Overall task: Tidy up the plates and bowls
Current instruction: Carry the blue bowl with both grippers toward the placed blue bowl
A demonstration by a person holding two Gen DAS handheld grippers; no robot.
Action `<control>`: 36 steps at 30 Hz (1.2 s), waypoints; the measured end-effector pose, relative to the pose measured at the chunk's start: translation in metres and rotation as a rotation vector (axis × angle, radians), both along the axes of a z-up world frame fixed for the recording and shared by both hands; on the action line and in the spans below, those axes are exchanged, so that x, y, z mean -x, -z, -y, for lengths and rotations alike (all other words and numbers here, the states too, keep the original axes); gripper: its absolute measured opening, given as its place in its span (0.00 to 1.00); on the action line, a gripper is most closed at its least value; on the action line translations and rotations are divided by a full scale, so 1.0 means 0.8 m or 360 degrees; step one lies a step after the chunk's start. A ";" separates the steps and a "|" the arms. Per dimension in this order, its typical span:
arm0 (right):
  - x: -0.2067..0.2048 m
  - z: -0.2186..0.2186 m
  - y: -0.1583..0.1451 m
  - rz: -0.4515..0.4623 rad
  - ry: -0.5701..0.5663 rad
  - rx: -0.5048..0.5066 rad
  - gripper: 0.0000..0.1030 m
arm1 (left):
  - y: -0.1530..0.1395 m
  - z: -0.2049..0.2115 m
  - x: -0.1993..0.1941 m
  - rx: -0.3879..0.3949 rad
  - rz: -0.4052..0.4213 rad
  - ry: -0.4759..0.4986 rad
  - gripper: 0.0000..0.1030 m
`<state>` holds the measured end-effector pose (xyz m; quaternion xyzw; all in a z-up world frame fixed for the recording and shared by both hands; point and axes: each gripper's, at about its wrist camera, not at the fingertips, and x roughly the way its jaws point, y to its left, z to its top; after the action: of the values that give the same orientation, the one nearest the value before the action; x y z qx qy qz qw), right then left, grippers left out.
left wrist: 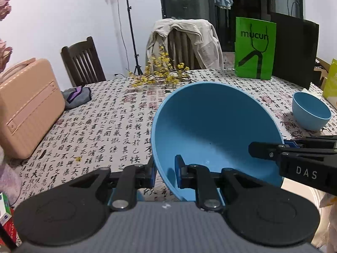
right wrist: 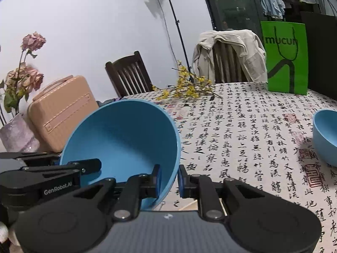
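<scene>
1. At the bench's (left wrist: pixel 118 113) left edge stands a peach-coloured case (left wrist: pixel 27 109), its left side cut off in the left wrist view. In the right wrist view a vase of dried pink flowers (right wrist: pixel 23 78) stands just left of it.
2. Near the case lies a grey and purple pouch (left wrist: pixel 76 96), too small to make out further.
3. The left hand-held gripper (left wrist: pixel 165 175) is clamped on the near left rim of the big blue bowl (left wrist: pixel 212 126), one pad outside the wall and one inside.
4. The big blue bowl is plain, smooth and matte, deep and round, with nothing in it. It is tilted, mouth towards both cameras, and held up over the near part of the bench. Its underside and base are hidden, so whether any of it touches the cloth cannot be told.
5. The right hand-held gripper (right wrist: pixel 169 181) is clamped on the opposite side of the rim, again with one pad inside and one outside.
6. Behind the bowl, towards the far edge, lies a sprig of yellow flowers (left wrist: pixel 162 71); its near end is hidden by the bowl's rim in the left wrist view.
7. A green paper bag (left wrist: pixel 254 48) stands at the far right edge, with a black bag (left wrist: pixel 294 50) just beside it.
8. A small blue bowl (left wrist: pixel 311 110) of the same colour stands upright near the right edge, well apart from the big one; the right wrist view cuts it off.
</scene>
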<state>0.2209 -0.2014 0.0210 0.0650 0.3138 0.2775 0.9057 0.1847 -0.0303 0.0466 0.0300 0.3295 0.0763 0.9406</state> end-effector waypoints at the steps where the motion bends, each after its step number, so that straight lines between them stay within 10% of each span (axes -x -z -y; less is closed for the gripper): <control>1: 0.002 -0.002 -0.001 0.0003 -0.0009 -0.0004 0.16 | -0.001 -0.003 0.003 -0.0001 0.0005 -0.0011 0.17; 36: 0.037 -0.099 -0.031 0.0094 -0.0305 -0.0019 0.15 | -0.025 -0.086 0.085 0.0001 0.0122 -0.0281 0.17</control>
<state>0.1910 -0.1225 0.0461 0.0320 0.2900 0.3664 0.8835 0.1167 0.0383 0.0664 -0.0024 0.2948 0.1600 0.9421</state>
